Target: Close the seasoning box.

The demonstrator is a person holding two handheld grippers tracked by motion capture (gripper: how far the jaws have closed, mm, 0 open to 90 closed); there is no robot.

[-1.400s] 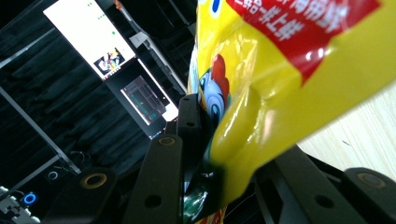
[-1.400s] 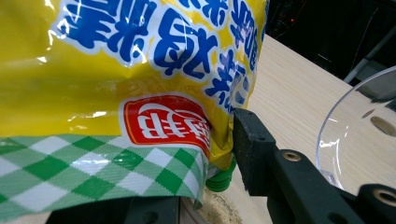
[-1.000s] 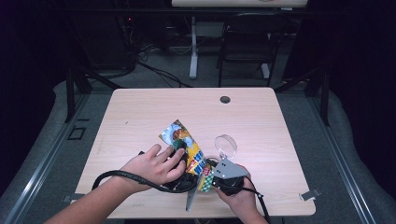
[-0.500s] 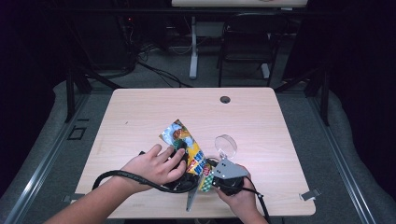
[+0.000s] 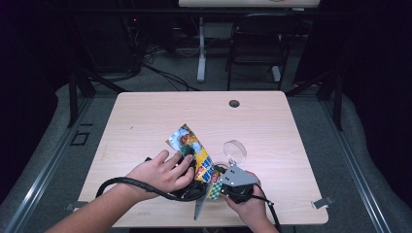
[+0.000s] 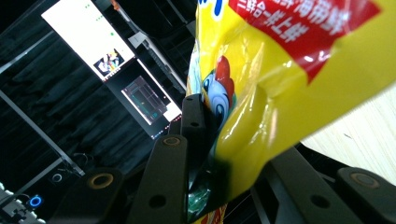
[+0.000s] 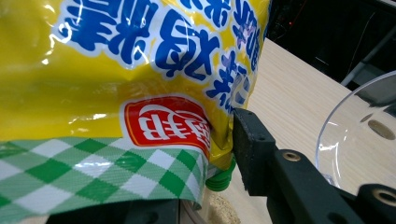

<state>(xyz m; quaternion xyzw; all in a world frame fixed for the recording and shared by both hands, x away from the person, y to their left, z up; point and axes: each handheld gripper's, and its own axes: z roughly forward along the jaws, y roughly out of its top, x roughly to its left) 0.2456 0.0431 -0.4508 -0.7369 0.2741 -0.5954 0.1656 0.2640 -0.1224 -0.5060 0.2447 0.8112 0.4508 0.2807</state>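
Observation:
A yellow snack bag (image 5: 198,156) with blue lettering and a green-checked bottom seam lies slanted near the table's front edge. In the high view my left gripper (image 5: 190,164), under the person's left hand, grips the bag's middle from the left. In the left gripper view the crumpled bag (image 6: 261,84) is pinched between the black jaws of the left gripper (image 6: 229,140). My right gripper (image 5: 221,182), topped by a grey plate, holds the bag's lower end. In the right gripper view the bag (image 7: 140,79) hides one jaw of the right gripper (image 7: 201,163), and the other pad (image 7: 250,144) presses on the bag's edge.
A clear round dish (image 5: 234,150) stands just right of the bag, and its rim (image 7: 345,116) rises close beside my right jaw. A small green piece (image 7: 219,179) shows under the bag's edge. A dark cable hole (image 5: 234,103) sits at the table's far side. Black cables trail off the front edge.

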